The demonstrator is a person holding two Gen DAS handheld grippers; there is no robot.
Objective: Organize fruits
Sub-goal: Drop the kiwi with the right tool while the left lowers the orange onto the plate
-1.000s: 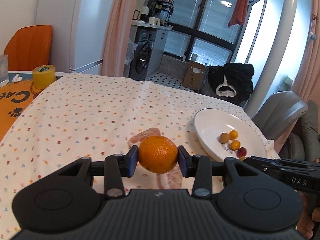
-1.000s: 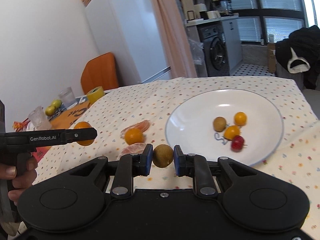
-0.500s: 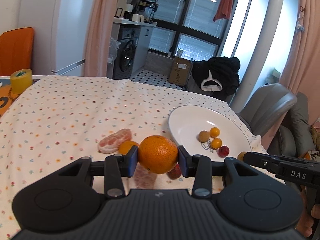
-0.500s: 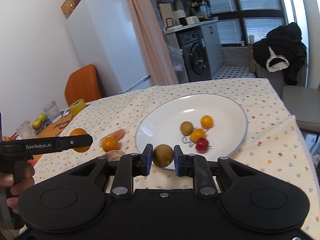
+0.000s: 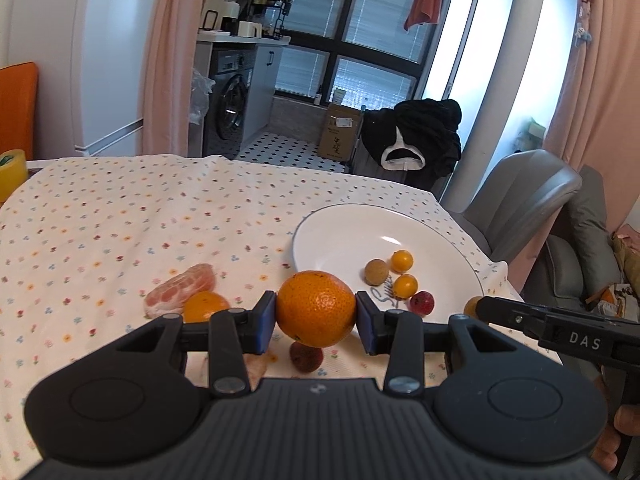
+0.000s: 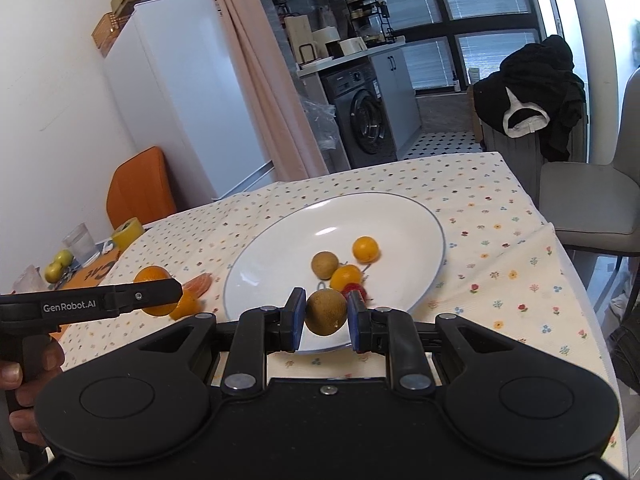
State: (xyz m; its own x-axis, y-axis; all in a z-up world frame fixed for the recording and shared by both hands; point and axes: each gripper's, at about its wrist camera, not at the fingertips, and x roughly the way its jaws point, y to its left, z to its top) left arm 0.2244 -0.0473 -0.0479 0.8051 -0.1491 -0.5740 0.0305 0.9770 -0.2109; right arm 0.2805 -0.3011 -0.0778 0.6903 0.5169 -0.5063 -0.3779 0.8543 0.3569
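Note:
My left gripper (image 5: 316, 316) is shut on a large orange (image 5: 316, 307), held above the floral tablecloth just left of the white plate (image 5: 340, 236). My right gripper (image 6: 322, 318) is shut on a brown longan (image 6: 326, 312) over the plate's near rim (image 6: 248, 276). On the plate lie another longan (image 6: 324, 265), two small yellow-orange fruits (image 6: 365, 249) and a red fruit (image 6: 354, 291). On the cloth lie a peeled citrus segment (image 5: 180, 290), a small orange (image 5: 206, 306) and a reddish fruit (image 5: 306, 356) under the held orange.
The table's right edge drops off beside a grey chair (image 5: 520, 200). A yellow tape roll (image 6: 128, 232), a glass (image 6: 82, 244) and green fruits (image 6: 58, 266) stand at the table's far left. An orange chair (image 6: 140, 188) and a white fridge (image 6: 180, 92) stand behind.
Both grippers have moved towards the plate, each keeping its fruit. The brown longan now hangs over the plate's near rim, and the plate looks larger in both views.

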